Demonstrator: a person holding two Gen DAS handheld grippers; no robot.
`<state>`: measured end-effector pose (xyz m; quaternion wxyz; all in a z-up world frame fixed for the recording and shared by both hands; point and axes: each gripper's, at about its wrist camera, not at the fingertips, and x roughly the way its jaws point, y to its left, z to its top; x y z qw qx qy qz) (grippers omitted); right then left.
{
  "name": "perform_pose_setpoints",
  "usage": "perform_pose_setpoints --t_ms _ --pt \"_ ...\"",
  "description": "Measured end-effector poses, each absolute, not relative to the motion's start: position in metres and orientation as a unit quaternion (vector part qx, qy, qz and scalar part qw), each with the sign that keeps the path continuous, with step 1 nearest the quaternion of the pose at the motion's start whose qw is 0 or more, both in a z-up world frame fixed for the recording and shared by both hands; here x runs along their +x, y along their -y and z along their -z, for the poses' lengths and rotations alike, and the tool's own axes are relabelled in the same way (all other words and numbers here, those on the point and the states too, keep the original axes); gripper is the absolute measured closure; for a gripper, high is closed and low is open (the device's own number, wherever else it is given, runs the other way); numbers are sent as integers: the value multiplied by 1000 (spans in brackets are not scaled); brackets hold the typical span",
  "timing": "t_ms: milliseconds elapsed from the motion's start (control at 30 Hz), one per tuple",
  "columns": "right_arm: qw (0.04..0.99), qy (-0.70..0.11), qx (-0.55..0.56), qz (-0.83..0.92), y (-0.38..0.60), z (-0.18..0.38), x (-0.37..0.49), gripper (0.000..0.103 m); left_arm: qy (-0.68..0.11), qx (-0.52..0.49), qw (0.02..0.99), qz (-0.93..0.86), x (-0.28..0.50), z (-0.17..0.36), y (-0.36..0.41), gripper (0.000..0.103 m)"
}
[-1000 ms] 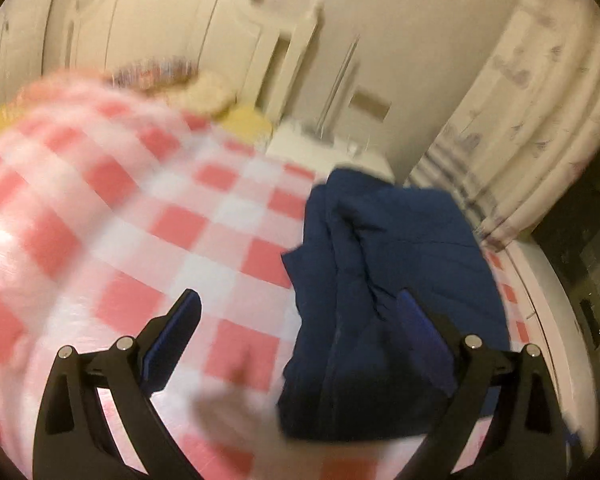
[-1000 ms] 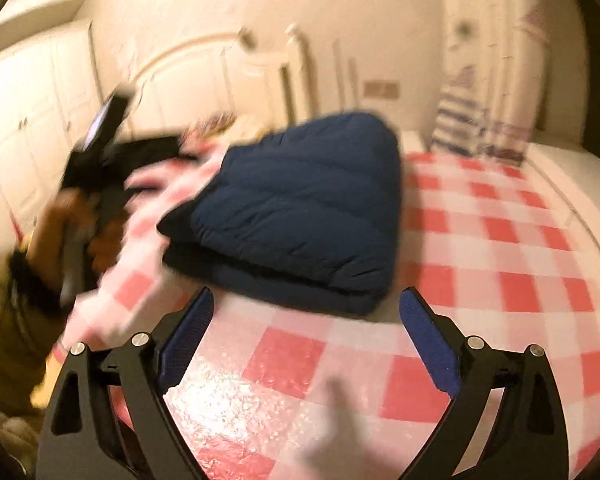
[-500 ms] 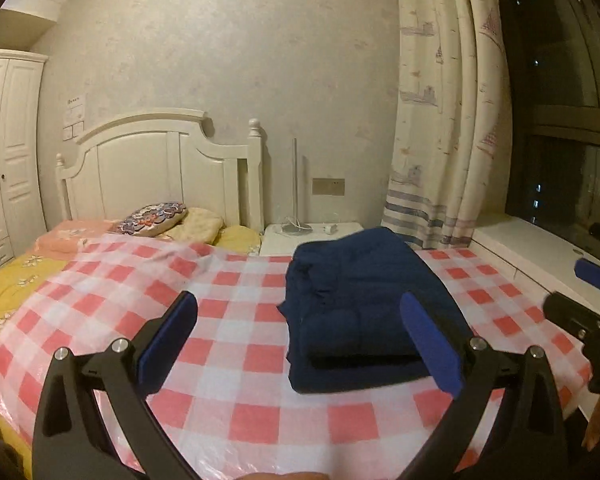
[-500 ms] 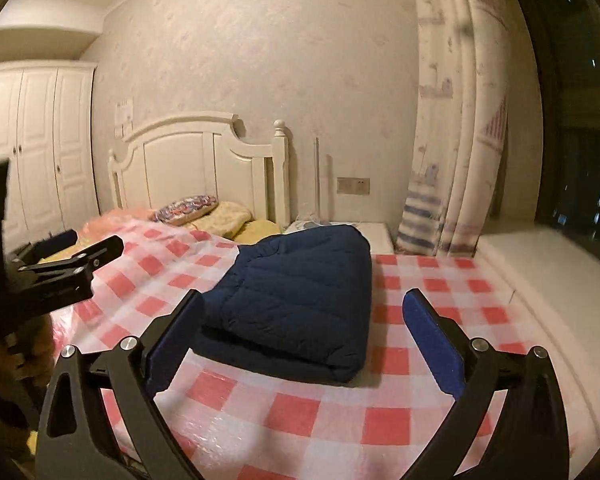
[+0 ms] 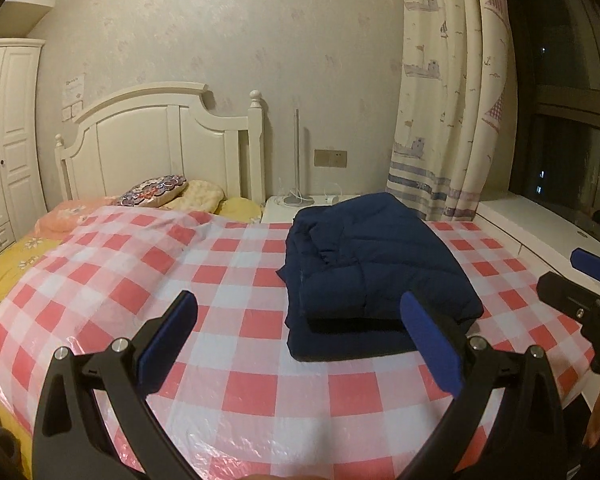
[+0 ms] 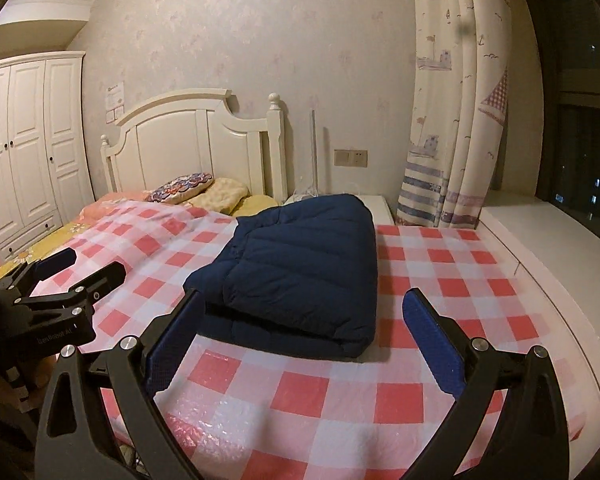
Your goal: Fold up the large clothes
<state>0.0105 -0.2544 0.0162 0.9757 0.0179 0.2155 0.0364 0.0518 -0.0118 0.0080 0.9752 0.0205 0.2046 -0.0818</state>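
A dark blue padded jacket (image 5: 372, 264) lies folded into a thick rectangle on the red-and-white checked cover (image 5: 236, 264) of the bed. It also shows in the right wrist view (image 6: 304, 268). My left gripper (image 5: 298, 344) is open and empty, held back from the bed's near edge, with the jacket ahead and to the right. My right gripper (image 6: 304, 344) is open and empty, held just short of the jacket's near fold. Each gripper shows at the edge of the other's view: the right one (image 5: 580, 296), the left one (image 6: 60, 280).
A white headboard (image 5: 160, 144) and pillows (image 5: 156, 194) stand at the far end of the bed. A white nightstand (image 5: 296, 206) with a lamp pole, a curtain (image 5: 448, 120), a white window ledge (image 5: 540, 224) and a wardrobe (image 6: 28, 140) surround the bed.
Both grippers have pulled back and up from the jacket and now hold level and steady. The jacket lies as before. Both stay open.
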Motion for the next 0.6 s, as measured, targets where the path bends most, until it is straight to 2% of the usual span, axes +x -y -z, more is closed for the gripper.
perform_pose_setpoints --t_ms 600 --pt "972 -231 10 -49 246 -7 13 5 -208 31 974 81 51 -4 17 2"
